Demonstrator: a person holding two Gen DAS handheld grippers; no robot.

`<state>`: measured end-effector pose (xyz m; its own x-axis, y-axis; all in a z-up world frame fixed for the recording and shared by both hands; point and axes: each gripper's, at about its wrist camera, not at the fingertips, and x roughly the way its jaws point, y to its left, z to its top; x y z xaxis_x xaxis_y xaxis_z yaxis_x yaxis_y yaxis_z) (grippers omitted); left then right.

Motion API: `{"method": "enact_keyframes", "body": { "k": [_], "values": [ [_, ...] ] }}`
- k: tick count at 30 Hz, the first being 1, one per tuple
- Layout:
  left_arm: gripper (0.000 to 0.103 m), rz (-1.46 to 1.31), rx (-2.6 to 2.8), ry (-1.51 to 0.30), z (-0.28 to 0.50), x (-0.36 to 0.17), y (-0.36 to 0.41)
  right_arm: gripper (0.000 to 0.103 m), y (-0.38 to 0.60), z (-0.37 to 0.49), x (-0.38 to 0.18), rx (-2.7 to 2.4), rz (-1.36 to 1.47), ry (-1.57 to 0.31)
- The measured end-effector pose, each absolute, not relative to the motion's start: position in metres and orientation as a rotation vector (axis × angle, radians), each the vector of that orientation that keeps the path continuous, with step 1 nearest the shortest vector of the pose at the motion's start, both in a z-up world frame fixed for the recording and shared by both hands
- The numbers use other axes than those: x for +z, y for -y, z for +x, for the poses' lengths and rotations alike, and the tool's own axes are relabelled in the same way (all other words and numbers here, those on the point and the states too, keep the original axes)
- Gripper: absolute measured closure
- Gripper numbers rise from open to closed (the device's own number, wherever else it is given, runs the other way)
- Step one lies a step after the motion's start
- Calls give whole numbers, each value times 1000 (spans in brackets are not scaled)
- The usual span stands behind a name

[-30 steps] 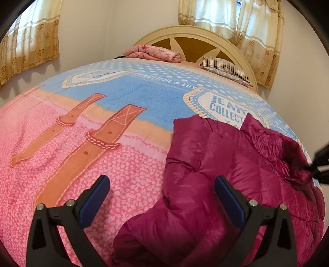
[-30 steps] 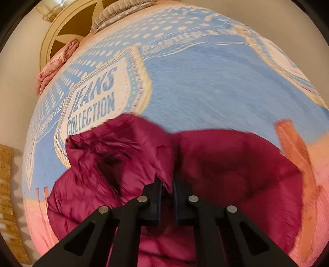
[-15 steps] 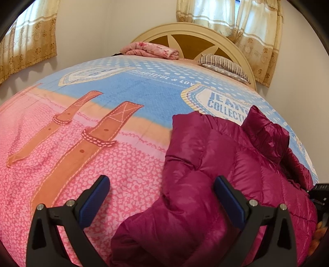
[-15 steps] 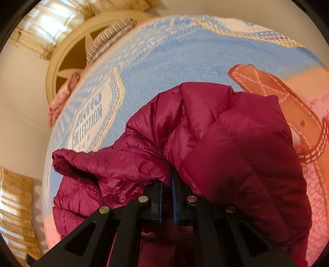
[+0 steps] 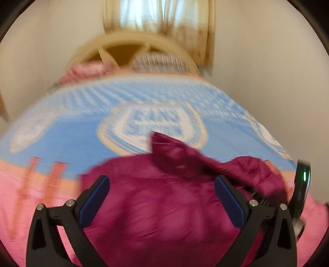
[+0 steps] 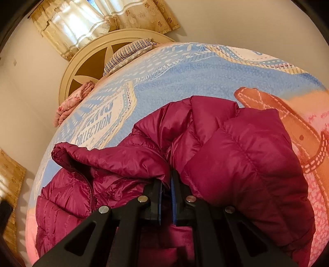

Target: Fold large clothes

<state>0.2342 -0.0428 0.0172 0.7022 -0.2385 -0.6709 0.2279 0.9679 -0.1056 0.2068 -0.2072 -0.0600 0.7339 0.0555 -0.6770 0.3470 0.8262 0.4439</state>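
A magenta quilted puffer jacket lies bunched on the bed, its collar and zip at the left in the right wrist view. My right gripper is shut on a fold of the jacket near its middle. In the blurred left wrist view the jacket fills the lower centre. My left gripper is open and empty just above it, with blue pads wide apart. The right gripper's body shows at the jacket's right edge.
The bed has a blue and pink printed cover with a jeans label and orange straps. At the round headboard lie a striped pillow and a folded pink blanket. Curtains hang behind; walls stand close on both sides.
The left gripper has swung quickly round to face the headboard, still open over the jacket. The right gripper has pulled back with its fold of jacket, which has settled lower on the bed.
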Motion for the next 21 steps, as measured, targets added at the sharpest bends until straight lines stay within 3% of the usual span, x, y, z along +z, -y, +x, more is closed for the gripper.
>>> {"method": "enact_keyframes", "body": {
  "k": [3, 5, 6, 7, 9, 10, 16, 21],
  "values": [
    [0, -63, -254, -840, 279, 2, 78, 98, 209, 206, -62, -162, 602, -732],
    [10, -53, -214, -853, 294, -8, 90, 98, 210, 204, -63, -155, 612, -727],
    [27, -21, -198, -849, 300, -13, 98, 98, 210, 204, -63, -153, 615, -725],
    [37, 2, -186, -856, 303, -17, 101, 98, 211, 204, -64, -150, 618, -724],
    [75, -23, -187, -895, 308, -28, 97, 98, 211, 204, -64, -147, 623, -722],
    [83, -72, -198, -905, 307, -30, 86, 98, 211, 204, -64, -146, 624, -721],
    [84, -145, -183, -827, 275, -26, 50, 98, 213, 204, -65, -141, 634, -721],
    [84, -212, -170, -868, 244, -43, 27, 98, 213, 204, -65, -138, 639, -720]
  ]
}}
